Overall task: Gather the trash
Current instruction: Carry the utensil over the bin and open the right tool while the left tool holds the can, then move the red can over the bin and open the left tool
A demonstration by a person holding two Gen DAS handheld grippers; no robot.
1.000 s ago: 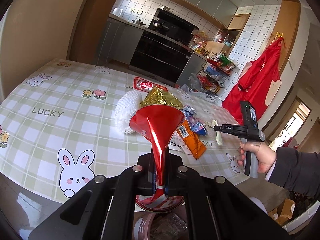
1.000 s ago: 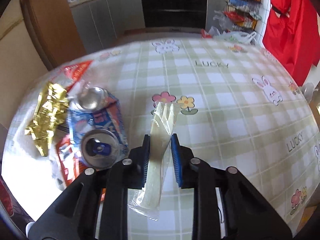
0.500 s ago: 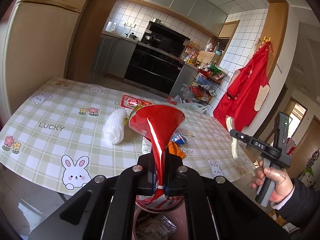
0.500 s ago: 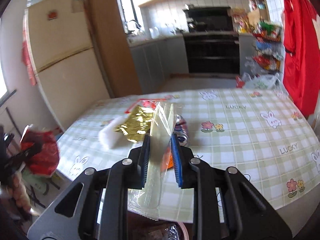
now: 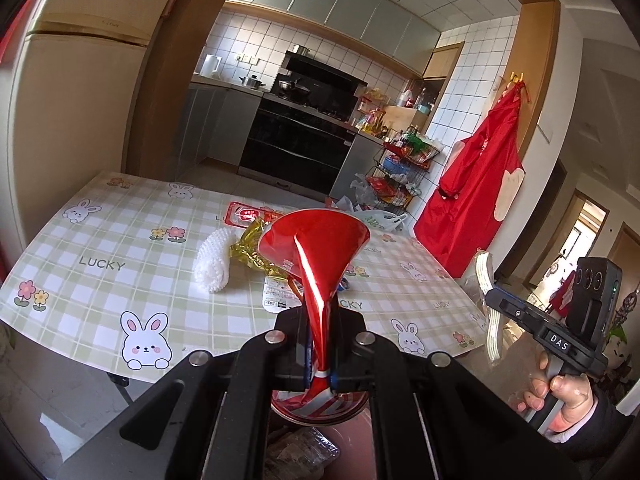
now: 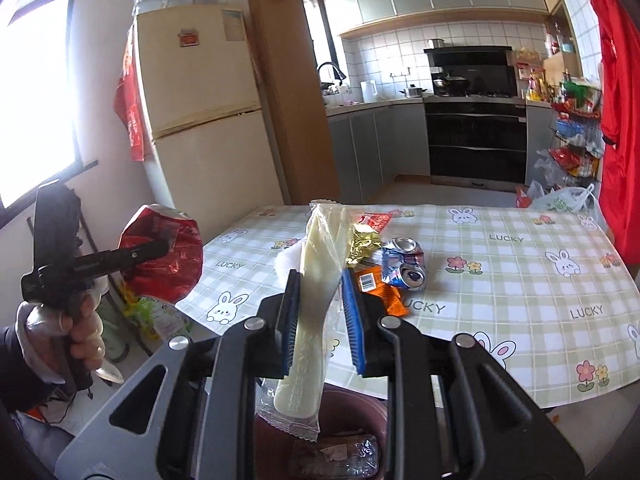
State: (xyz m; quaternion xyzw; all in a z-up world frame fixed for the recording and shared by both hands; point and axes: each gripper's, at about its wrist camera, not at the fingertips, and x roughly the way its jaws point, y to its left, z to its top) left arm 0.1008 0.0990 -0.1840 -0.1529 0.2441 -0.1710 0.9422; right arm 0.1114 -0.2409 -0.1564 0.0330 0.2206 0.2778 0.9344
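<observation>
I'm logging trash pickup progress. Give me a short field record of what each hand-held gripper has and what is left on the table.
left hand-held gripper: shut on red wrapper
right hand-held gripper: shut on wrapped fork
bin: below both, trash inside
table: gold foil, crushed can, orange packet, white foam net

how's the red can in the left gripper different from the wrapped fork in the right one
The red can is shiny metal, crushed flat at the pinch; the wrapped fork is pale plastic, unbent, in a clear sleeve. The can flares wide; the fork is slim. Both are clamped over the bin.
</observation>
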